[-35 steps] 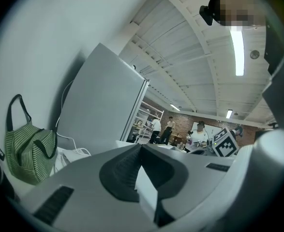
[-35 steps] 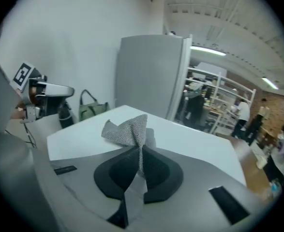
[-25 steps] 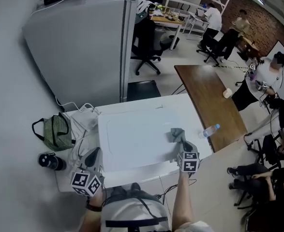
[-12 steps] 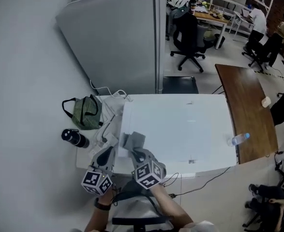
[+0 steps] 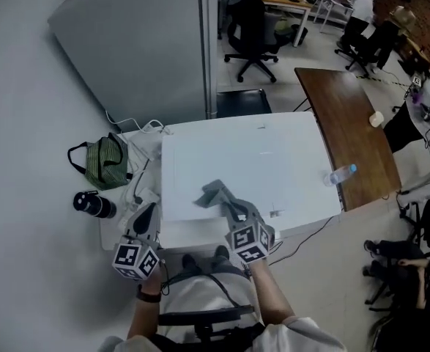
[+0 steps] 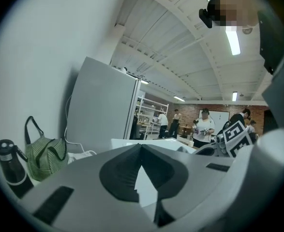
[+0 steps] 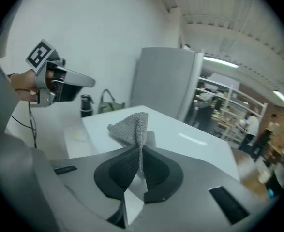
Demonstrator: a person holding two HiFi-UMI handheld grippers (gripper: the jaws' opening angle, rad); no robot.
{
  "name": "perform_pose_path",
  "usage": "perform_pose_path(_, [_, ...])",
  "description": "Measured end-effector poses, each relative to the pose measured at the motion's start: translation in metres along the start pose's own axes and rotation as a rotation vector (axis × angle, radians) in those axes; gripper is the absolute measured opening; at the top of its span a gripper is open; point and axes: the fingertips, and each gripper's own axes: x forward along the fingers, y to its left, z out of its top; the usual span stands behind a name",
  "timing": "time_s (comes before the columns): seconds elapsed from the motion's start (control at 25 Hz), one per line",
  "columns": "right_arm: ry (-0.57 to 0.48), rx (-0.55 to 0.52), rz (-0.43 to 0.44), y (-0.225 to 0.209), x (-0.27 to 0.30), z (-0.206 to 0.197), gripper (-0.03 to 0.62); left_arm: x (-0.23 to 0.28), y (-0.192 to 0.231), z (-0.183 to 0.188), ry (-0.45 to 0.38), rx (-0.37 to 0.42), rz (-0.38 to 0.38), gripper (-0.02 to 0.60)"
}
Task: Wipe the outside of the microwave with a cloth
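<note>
On top of the white microwave [image 5: 258, 160], toward its front edge, lies the grey cloth [image 5: 213, 193]. One corner is pinched in the right claw [image 7: 140, 150], whose jaws are closed on the fabric, so the cloth rises in a fold just beyond the tips. Left of the microwave, above the white surface [image 5: 110, 233], the left claw [image 6: 141, 147] has its jaws pressed together with nothing between them. Further left of the microwave stand two containers. One is a green striped bag [image 5: 101, 164] with dark handles, its contents out of sight. The other is a black bottle [image 5: 90, 204] with its lid on, just beside the bag on the person's side. Right of the microwave a clear plastic bottle [image 5: 340, 174] lies on a brown wooden table [image 5: 343, 116]; whether it holds anything cannot be told. That bottle shows in the head view but not in the left gripper view, where the right claw's body blocks that side. The head view does not show how the jaws meet; the right gripper view shows the cloth's weave caught between them, and the left gripper view shows bare pads touching.
</note>
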Motion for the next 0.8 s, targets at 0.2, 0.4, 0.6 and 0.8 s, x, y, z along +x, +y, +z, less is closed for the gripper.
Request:
perform_pose_path(0.2, [0.074, 0.291, -0.503, -0.144, -0.110, -0.104, 0.023, 0.012, 0.002, 0.007, -0.011, -0.005, -0.101, 0.018])
perform_pose_path(0.4, [0.055, 0.425, -0.574, -0.136, -0.140, -0.144, 0.023, 0.017, -0.008, 0.005, -0.009, 0.001, -0.175, 0.018])
perform_pose_path(0.6, [-0.058, 0.353, -0.290, -0.009, -0.064, -0.074, 0.023, 0.007, -0.004, -0.010, 0.002, -0.011, -0.197, 0.018])
perform_pose_path(0.8, [-0.096, 0.149, 0.217, 0.171, 0.016, 0.004, 0.023, -0.010, 0.011, -0.026, 0.022, -0.043, -0.179, 0.018])
